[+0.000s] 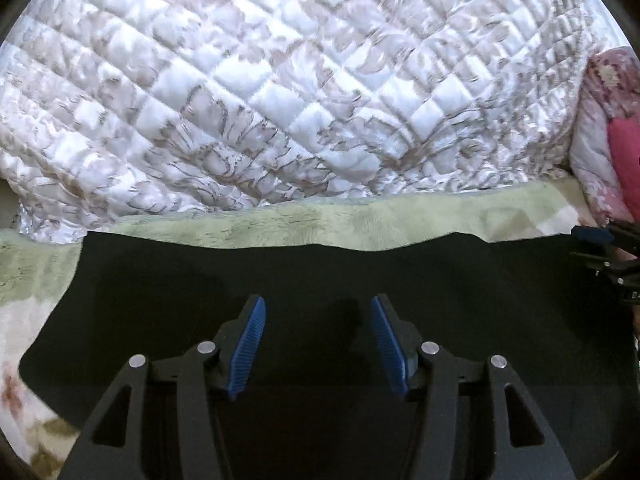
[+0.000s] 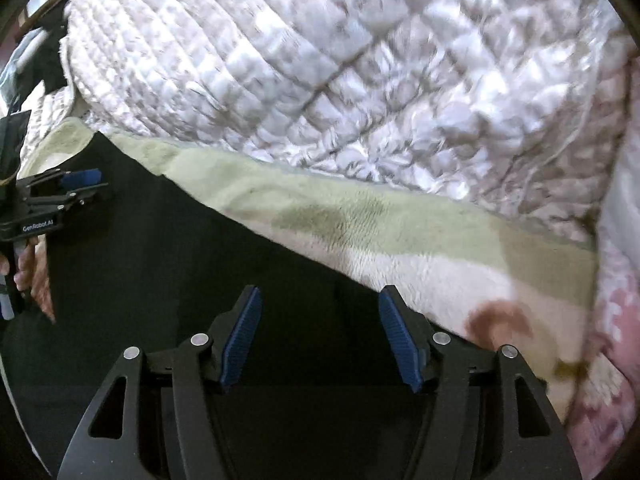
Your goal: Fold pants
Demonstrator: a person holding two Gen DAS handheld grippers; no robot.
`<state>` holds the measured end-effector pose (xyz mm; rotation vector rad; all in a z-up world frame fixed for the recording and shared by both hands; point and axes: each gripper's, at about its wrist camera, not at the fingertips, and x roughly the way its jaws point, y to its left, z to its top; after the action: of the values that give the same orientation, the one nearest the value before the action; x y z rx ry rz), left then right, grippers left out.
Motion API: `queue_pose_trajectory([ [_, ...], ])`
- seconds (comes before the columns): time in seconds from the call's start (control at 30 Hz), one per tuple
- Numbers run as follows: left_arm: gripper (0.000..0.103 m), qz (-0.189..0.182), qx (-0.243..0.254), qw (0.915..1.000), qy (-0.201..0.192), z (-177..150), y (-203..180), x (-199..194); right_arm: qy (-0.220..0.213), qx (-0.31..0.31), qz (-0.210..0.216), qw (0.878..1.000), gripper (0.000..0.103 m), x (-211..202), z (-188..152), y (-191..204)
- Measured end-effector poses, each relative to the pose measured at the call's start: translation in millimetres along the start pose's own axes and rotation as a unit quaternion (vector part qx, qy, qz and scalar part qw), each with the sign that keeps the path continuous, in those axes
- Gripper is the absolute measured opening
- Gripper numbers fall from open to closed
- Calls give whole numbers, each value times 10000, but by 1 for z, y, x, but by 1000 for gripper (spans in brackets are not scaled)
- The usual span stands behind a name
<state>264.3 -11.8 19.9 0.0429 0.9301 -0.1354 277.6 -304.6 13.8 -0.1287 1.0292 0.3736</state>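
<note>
Black pants (image 1: pixel 280 276) lie flat on a pale green fleece blanket (image 1: pixel 304 220); their far edge runs straight across the left wrist view. My left gripper (image 1: pixel 318 308) is open and empty just above the black cloth. My right gripper (image 2: pixel 320 300) is open and empty over the pants (image 2: pixel 168 248) near their right edge. The right gripper shows at the right edge of the left wrist view (image 1: pixel 600 240). The left gripper shows at the left edge of the right wrist view (image 2: pixel 76 184).
A white quilted bedspread (image 1: pixel 280 80) with a grey-brown floral print is bunched up behind the blanket. A pink floral quilt (image 1: pixel 608 120) lies at the right. The fleece blanket (image 2: pixel 400 240) has cream and brown patches on the right.
</note>
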Motion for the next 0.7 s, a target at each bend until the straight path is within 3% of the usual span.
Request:
queue_pose_trajectory([
  [0.17, 63, 293, 358, 9989, 82, -6, -10, 18, 278, -228, 56, 9993, 62, 22, 9, 0],
  [0.23, 63, 430, 460, 9980, 61, -7, -15, 20, 319, -232, 7, 9992, 57, 25, 12, 2],
  [0.27, 60, 508, 505, 9974, 50, -8, -18, 20, 324, -285, 65, 9990, 40, 25, 13, 5],
  [0.3, 50, 580, 551, 9968, 26, -9, -20, 19, 288, -343, 60, 9990, 22, 24, 14, 7],
  [0.33, 46, 650, 588, 9962, 8, -7, -20, 20, 262, -413, -3, 9988, 11, 22, 15, 11],
  [0.4, 20, 682, 659, 9955, -59, -7, -24, 16, 261, -543, -56, 9982, 9, 18, 16, 17],
  [0.47, 5, 720, 736, 9946, -135, -6, -26, 10, 158, -664, -184, 9975, 8, 11, 14, 24],
  [0.7, 4, 322, 262, 9966, -716, -14, -12, -63, -702, -531, -110, 9961, 8, -73, -12, 48],
])
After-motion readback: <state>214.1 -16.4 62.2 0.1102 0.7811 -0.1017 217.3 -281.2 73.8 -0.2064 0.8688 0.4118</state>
